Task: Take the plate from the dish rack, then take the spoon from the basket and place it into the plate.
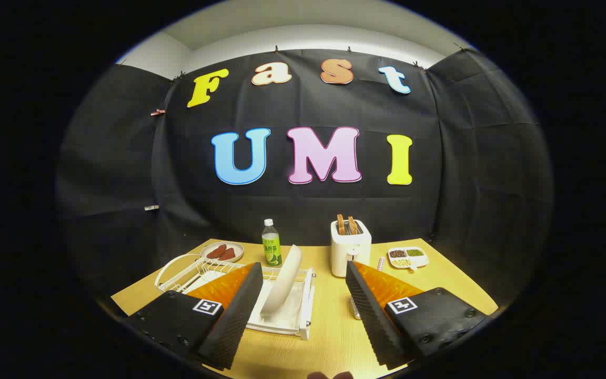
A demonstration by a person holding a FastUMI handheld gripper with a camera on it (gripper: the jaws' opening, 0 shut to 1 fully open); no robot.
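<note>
Wooden table (329, 337) standing before a black cloth booth wall, lit from above.

Holdings, counted:
- One white dish rack (303, 310), sitting just ahead of the left finger.
- One white plate (282, 284), standing on edge in the rack and leaning.
- One green-labelled bottle (271, 243), behind the rack.
- One white toaster (350, 247), carrying two slices of toast (346, 225).
- One small dish of reddish pieces (222, 251), at the far left.
- One divided snack tray (408, 257), at the far right.
- Basket and spoon: not made out with certainty; a small metal item is lying half hidden behind the right finger.

Gripper (303, 273): fingers are spread wide and grasping nothing, hovering with the plate just beyond them.

Progress, judged: nothing is completed yet. The plate is waiting in the rack; lifting it out, fetching the spoon and setting it in the plate are all remaining.
</note>
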